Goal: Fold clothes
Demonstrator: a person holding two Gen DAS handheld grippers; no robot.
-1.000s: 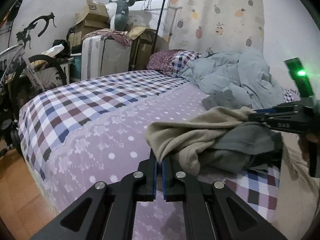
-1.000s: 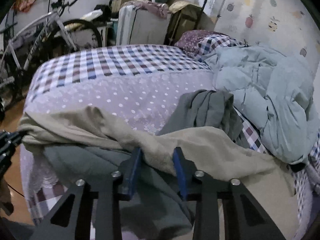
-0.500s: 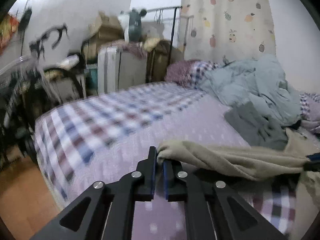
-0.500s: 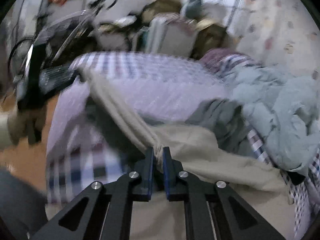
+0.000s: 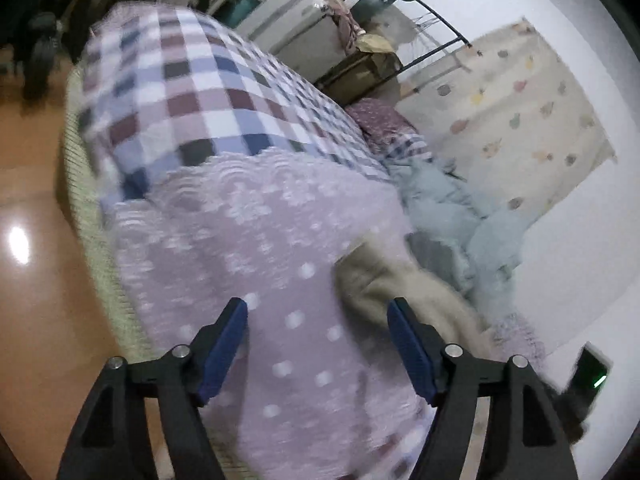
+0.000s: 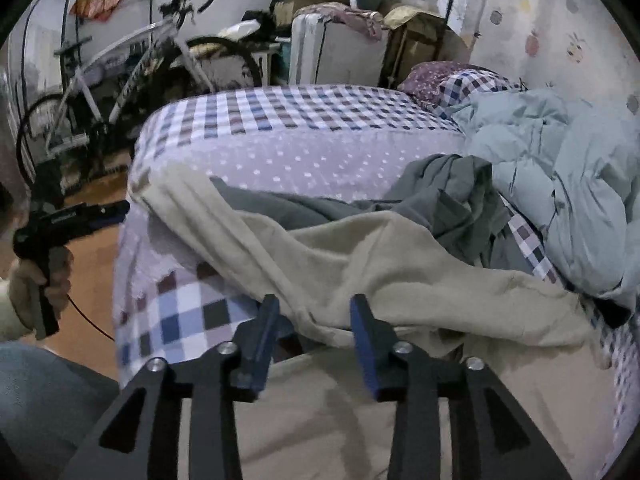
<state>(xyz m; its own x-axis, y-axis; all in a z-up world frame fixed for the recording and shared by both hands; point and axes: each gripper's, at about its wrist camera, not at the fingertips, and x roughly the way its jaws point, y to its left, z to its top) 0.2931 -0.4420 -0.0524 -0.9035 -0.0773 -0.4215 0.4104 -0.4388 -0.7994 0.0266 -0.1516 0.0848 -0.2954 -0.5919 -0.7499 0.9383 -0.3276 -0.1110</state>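
A beige garment (image 6: 360, 264) lies spread across the near side of the bed, one strip reaching left to the bed's corner. It drapes over a dark grey garment (image 6: 448, 196). My right gripper (image 6: 314, 320) is open just above the beige cloth's near edge, holding nothing. In the tilted, blurred left wrist view my left gripper (image 5: 318, 324) is open over the dotted lilac sheet (image 5: 256, 240), and the beige garment (image 5: 384, 284) lies just beyond its right finger. The left gripper (image 6: 104, 214) also shows at the far left of the right wrist view, held off the bed's corner.
The bed (image 6: 304, 120) has a checked and dotted cover. A crumpled pale blue duvet (image 6: 560, 184) fills its right side by the wall. A bicycle (image 6: 132, 76), a white suitcase (image 6: 336, 48) and boxes stand behind. Wooden floor (image 5: 36, 280) lies to the left.
Both grippers were shut on the beige garment, stretching it; now both have let go and stand open. The cloth has dropped onto the bed. The left gripper swung and tilted.
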